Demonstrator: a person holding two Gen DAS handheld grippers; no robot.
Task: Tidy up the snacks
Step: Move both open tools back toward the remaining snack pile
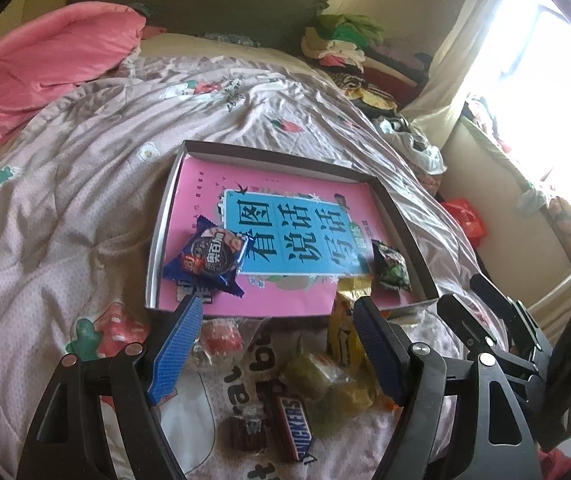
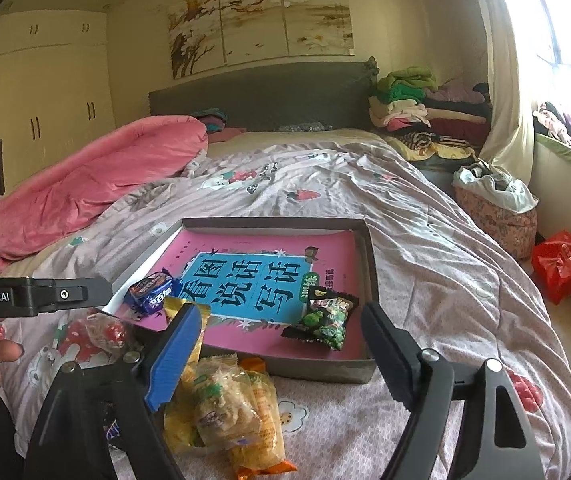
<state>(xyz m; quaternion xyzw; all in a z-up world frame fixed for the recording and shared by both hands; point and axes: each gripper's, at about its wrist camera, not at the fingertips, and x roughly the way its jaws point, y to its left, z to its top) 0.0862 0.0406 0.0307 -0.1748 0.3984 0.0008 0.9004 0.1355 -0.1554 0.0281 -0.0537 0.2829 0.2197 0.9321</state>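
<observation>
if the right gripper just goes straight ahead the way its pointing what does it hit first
Most likely the near wall of the shallow box, then the green-and-black snack packet lying on the pink book inside. The right gripper is open and empty. Depth is hard to judge in the fisheye view, so it might pass over the wall.

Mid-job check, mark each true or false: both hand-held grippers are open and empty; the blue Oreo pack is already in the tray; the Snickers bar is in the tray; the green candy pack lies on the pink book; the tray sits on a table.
1. Left hand-held gripper and right hand-held gripper are open and empty: true.
2. Blue Oreo pack is in the tray: true.
3. Snickers bar is in the tray: false; it lies on the quilt outside.
4. Green candy pack lies on the pink book: true.
5. Tray sits on a table: false; it rests on the quilt.
</observation>
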